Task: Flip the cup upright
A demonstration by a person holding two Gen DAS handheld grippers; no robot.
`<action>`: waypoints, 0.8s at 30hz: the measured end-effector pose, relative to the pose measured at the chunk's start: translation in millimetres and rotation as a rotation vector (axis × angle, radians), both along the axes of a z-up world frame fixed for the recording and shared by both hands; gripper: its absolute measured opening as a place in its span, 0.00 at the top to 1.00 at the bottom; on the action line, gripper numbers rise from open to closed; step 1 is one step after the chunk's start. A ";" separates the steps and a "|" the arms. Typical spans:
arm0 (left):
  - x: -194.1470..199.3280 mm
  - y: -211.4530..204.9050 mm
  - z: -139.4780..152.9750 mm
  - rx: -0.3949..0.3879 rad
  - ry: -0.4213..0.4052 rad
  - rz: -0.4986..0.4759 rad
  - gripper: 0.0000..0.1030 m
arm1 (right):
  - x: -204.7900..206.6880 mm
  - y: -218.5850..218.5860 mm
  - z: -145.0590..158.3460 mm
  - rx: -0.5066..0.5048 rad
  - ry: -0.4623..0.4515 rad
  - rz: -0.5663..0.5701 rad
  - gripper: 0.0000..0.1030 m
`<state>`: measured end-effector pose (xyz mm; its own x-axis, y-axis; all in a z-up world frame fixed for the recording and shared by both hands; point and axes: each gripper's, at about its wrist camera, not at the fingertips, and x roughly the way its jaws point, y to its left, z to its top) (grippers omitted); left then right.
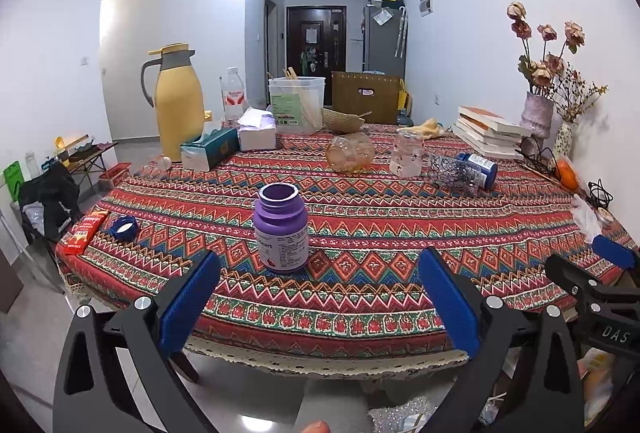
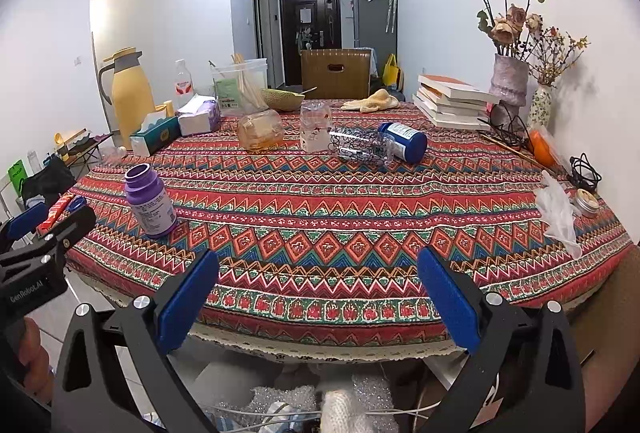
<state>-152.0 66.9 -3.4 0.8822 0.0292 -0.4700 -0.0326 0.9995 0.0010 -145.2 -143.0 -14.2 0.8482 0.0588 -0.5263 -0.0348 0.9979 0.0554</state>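
Observation:
Three glass cups sit far back on the patterned tablecloth (image 1: 360,233). An amber cup (image 1: 350,153) (image 2: 261,131) lies on its side. A clear printed cup (image 1: 407,153) (image 2: 316,127) stands mouth down. A clear cup with black squiggles (image 1: 454,173) (image 2: 362,147) lies on its side against a toppled blue bottle (image 1: 482,165) (image 2: 404,141). My left gripper (image 1: 319,261) hangs open at the table's near edge, just short of an open purple bottle (image 1: 281,229) (image 2: 150,201). My right gripper (image 2: 319,257) is open too, holding nothing, well short of the cups.
A yellow thermos (image 1: 178,101), tissue boxes (image 1: 208,151) and a plastic tub (image 1: 296,105) line the back left. Stacked books (image 1: 490,133) and flower vases (image 1: 536,113) stand at the right. A blue cap (image 1: 124,227) and a red packet (image 1: 86,233) lie near the left edge.

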 end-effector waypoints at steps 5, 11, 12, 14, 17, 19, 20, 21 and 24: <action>-1.5 0.0 0.2 -0.005 0.000 -0.004 0.07 | -1.4 1.3 0.5 -0.002 -0.002 -0.004 0.07; -2.8 0.8 -0.3 -0.010 0.001 -0.007 0.07 | -3.9 0.3 0.8 -0.005 -0.003 -0.012 0.07; -2.9 0.6 -0.4 -0.009 0.000 -0.008 0.07 | -4.2 0.5 1.1 -0.006 -0.003 -0.012 0.07; -2.5 0.8 -0.3 -0.009 0.001 -0.007 0.07 | -4.4 0.8 0.8 -0.005 -0.002 -0.013 0.07; -3.0 0.9 -0.6 -0.009 0.000 -0.009 0.07 | -4.6 0.7 1.1 -0.006 -0.003 -0.012 0.07; -2.7 0.9 -0.9 -0.010 0.002 -0.009 0.07 | -4.5 0.5 1.2 -0.006 -0.004 -0.014 0.07; -2.8 0.7 -0.6 -0.010 0.002 -0.009 0.07 | -4.6 0.7 0.7 -0.005 -0.003 -0.014 0.07; -3.0 0.8 -0.9 -0.010 0.003 -0.010 0.07 | -5.0 0.8 0.1 -0.005 -0.003 -0.014 0.07; -3.7 0.6 -1.0 -0.009 0.001 -0.011 0.07 | -5.2 0.3 -0.1 -0.005 -0.003 -0.015 0.07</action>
